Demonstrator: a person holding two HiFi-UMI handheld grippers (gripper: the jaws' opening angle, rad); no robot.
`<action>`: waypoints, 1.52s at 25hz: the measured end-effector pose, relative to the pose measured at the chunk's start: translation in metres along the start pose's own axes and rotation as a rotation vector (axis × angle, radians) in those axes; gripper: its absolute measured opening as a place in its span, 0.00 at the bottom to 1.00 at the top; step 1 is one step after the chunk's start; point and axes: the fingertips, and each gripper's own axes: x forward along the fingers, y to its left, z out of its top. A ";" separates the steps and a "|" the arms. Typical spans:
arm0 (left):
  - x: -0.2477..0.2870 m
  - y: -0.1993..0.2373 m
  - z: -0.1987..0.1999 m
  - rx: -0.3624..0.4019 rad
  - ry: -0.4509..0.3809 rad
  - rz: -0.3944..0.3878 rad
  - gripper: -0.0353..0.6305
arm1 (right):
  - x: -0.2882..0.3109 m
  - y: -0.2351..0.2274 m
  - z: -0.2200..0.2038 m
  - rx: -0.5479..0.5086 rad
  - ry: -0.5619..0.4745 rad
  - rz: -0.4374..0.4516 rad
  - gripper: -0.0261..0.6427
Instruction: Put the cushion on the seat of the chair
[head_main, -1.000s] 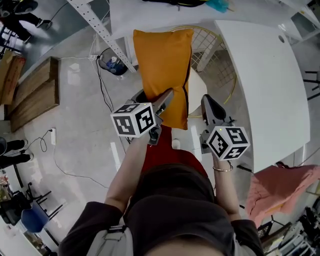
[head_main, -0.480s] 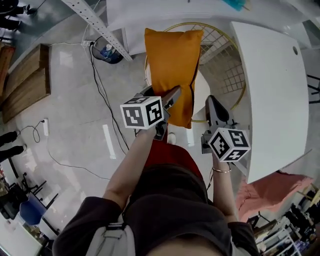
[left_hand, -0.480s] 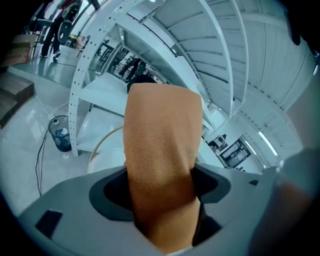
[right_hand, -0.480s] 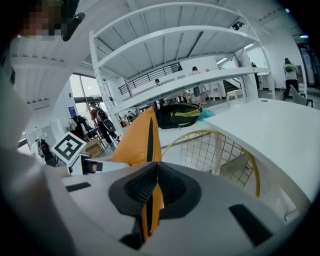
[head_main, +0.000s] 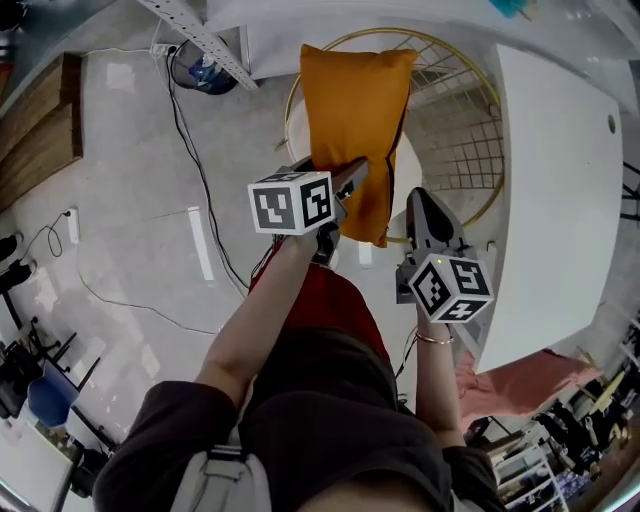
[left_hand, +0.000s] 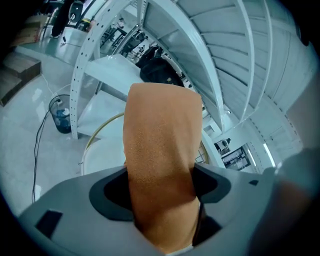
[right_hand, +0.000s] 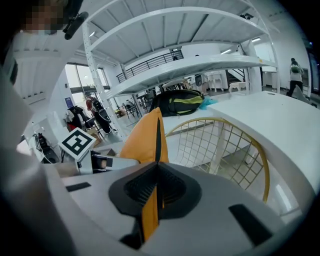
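While both hands sank and pushed towards the top of the frame over the last second, the orange cushion (head_main: 352, 120) travelled with them. In the head view it now lay across the middle of the round white seat (head_main: 297, 150) of the chair (head_main: 455, 130). A second before, it had hung over the seat's left part, with the chair's gold wirework showing only to its right; now that wirework curved out on both sides of the cushion.

The left gripper (head_main: 345, 188) kept its jaws standing wide, closed on the thick body of the cushion near its lower end, and the left gripper view showed the fabric bulging out between the two pads. The right gripper (head_main: 415, 205), just beside it at lower right, had its jaws drawn almost together on the thin seamed edge of the cushion, with a narrow orange strip running between them in the right gripper view. Neither grip had slackened. The white counter (head_main: 560, 180) filled the right of the frame, close beside the chair but clear of the cushion.

For the task this meant the carry was nearly over: the cushion was lined up over the seat, its long side pointing towards the top of the frame. Whether its underside already touched the seat I could not tell from these views. What remained, as I judged it, was to lower it the last bit, lay it flat and open both jaws
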 end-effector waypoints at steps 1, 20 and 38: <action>0.006 0.002 -0.001 -0.021 0.002 -0.001 0.58 | 0.004 -0.003 0.000 -0.003 0.009 -0.005 0.07; 0.084 0.020 -0.017 -0.113 0.083 0.064 0.58 | 0.053 -0.044 -0.016 0.031 0.110 -0.075 0.07; 0.138 0.029 -0.017 -0.171 0.112 0.105 0.58 | 0.073 -0.070 -0.028 0.095 0.176 -0.137 0.07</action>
